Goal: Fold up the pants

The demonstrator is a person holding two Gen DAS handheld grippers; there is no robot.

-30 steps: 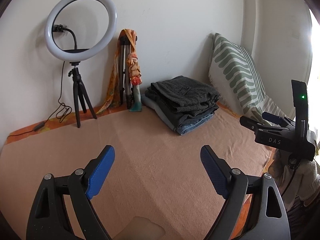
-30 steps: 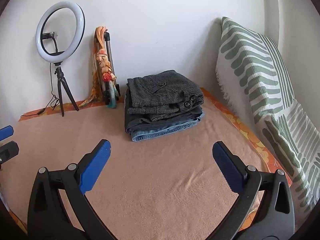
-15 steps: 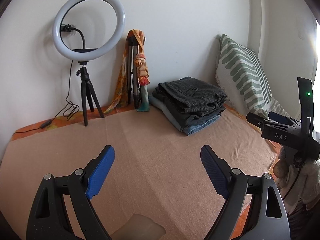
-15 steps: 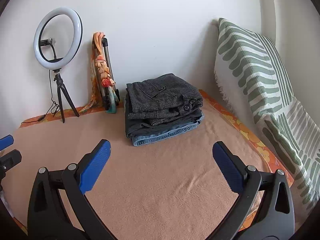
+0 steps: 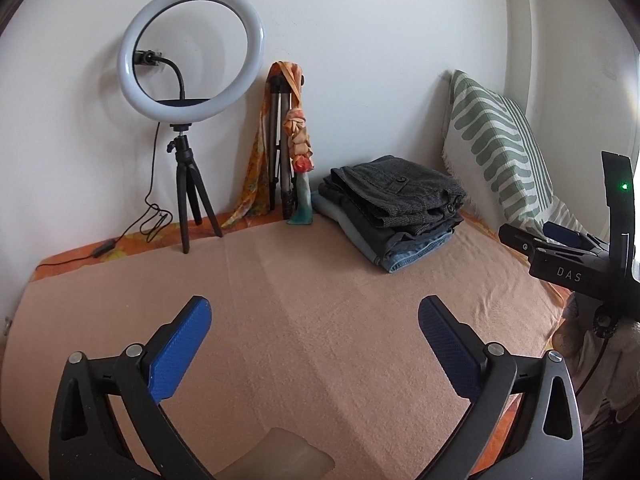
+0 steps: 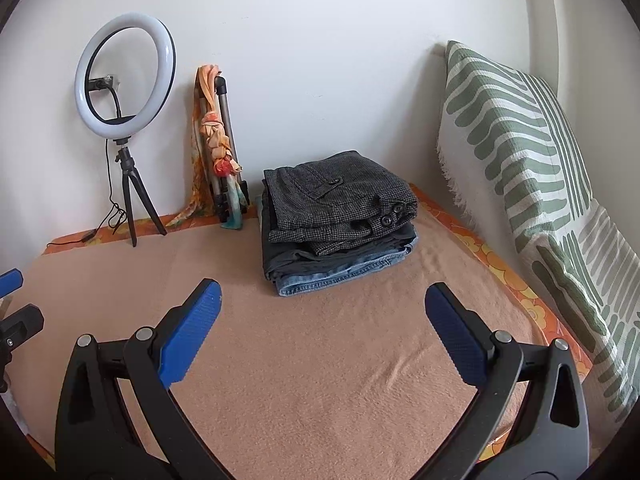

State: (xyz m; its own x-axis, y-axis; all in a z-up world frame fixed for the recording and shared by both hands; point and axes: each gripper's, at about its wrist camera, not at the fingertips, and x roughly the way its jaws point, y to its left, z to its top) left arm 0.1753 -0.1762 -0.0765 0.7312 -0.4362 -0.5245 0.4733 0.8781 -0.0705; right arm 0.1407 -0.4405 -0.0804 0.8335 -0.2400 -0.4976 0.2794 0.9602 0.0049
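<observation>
Left hand-held gripper (image 5: pixel 314 320) just opened wider, folded pants (image 5: pixel 394 210) well beyond.

The left gripper (image 5: pixel 315 316) is a black plastic clamp frame with two curved arms, each ending in a long blue finger pad (image 5: pixel 180 354) of finely dimpled rubber. Silver round-headed screws sit at the pivots of each arm, and teardrop-shaped cut-outs pierce the outer limbs. The right gripper (image 6: pixel 322 300) is built the same way: black arms, blue textured pads, paired silver screws on each side. Seen from the left wrist view, its body carries the white letters "DAS", a small green light glows on an upright black bracket above it, and a thin black cable hangs below.
</observation>
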